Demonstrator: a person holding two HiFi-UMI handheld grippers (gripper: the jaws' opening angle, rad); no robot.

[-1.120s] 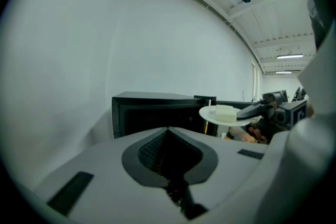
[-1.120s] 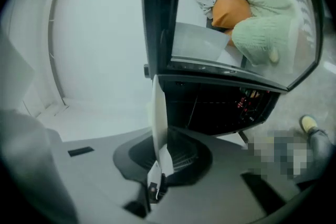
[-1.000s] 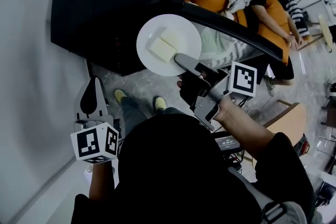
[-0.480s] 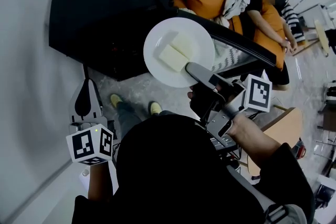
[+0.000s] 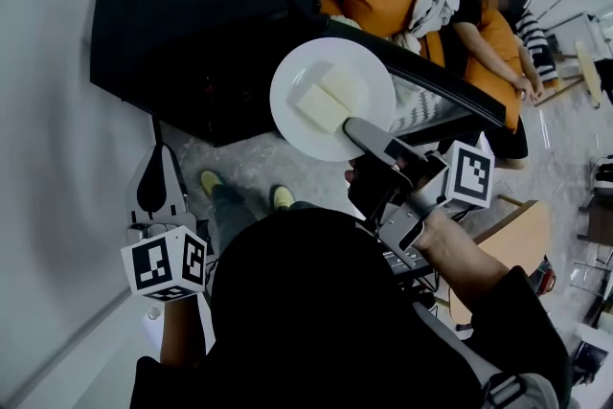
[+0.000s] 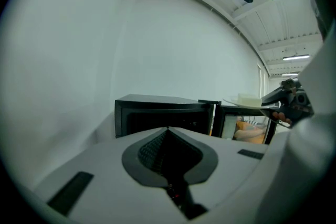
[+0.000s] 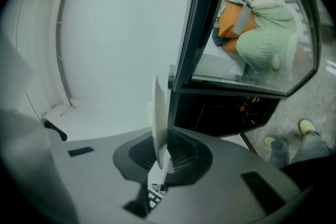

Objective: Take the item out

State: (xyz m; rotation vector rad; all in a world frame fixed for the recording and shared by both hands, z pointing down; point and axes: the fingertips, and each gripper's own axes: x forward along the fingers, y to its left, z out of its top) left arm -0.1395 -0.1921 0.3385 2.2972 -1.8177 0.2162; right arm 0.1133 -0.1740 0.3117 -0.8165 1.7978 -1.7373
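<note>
Removal judged nearly complete: right gripper (image 5: 356, 129) fingers clamp the white plate (image 5: 369, 72) of pale blocks (image 5: 324, 101) outside the microwave (image 5: 192, 14), beside its open door (image 5: 450, 77); left gripper (image 6: 168, 136) fingers closed, empty; set-down outstanding.

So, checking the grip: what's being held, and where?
The right gripper pinches the plate by its rim; the left gripper, jaws together, holds nothing.

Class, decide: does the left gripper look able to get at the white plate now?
Probably yes: the left gripper is shut and empty, with open air between it and the plate, which the right gripper holds by its rim.
</note>
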